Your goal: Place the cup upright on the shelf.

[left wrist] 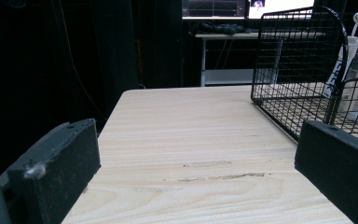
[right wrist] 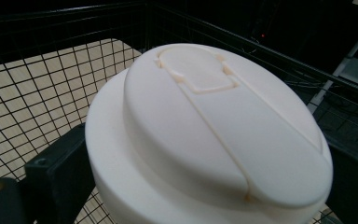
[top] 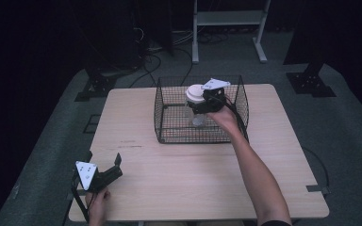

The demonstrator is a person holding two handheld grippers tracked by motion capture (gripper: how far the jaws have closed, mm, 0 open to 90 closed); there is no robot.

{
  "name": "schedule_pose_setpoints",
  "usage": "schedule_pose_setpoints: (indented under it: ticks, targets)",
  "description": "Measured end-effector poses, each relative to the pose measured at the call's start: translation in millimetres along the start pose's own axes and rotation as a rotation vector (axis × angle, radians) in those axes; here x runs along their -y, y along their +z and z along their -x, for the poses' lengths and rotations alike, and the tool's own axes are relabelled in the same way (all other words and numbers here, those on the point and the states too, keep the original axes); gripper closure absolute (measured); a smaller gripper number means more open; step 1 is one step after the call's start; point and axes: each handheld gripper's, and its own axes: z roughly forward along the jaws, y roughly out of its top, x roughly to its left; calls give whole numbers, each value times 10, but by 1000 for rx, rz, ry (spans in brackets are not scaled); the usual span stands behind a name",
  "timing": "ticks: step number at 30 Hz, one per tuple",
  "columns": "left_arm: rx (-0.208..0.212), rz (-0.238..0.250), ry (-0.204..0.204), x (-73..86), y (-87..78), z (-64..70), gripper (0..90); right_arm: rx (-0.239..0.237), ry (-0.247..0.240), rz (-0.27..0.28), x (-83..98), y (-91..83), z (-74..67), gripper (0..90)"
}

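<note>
Inside wire basket (top: 169,110), right tool (top: 206,101) pinching jar (top: 195,106) under white lid (right wrist: 214,135); slip risk, jar snagging rim. Left tool (top: 104,175) spread, idle on tabletop (top: 193,179).

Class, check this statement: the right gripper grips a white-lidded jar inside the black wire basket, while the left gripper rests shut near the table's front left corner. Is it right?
Not quite. The left gripper is open, not shut: the left gripper view shows its jaws wide apart over bare table. The rest holds: in the high view the right gripper grips the white-lidded jar inside the black wire basket.
</note>
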Motion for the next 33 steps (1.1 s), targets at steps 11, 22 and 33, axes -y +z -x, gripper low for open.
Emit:
schedule_pose_setpoints:
  ticks: [11, 22, 33]
  targets:
    - [1, -1, 4, 0, -3, 1, 0, -12, 2, 23, -23, -58, 13, 9]
    - [5, 3, 6, 1, -6, 2, 0, -19, 30, 60, -90, -155, 34, 0]
    - [5, 3, 4, 1, -4, 0, 0, -29, 38, 102, -222, -332, 38, 0]
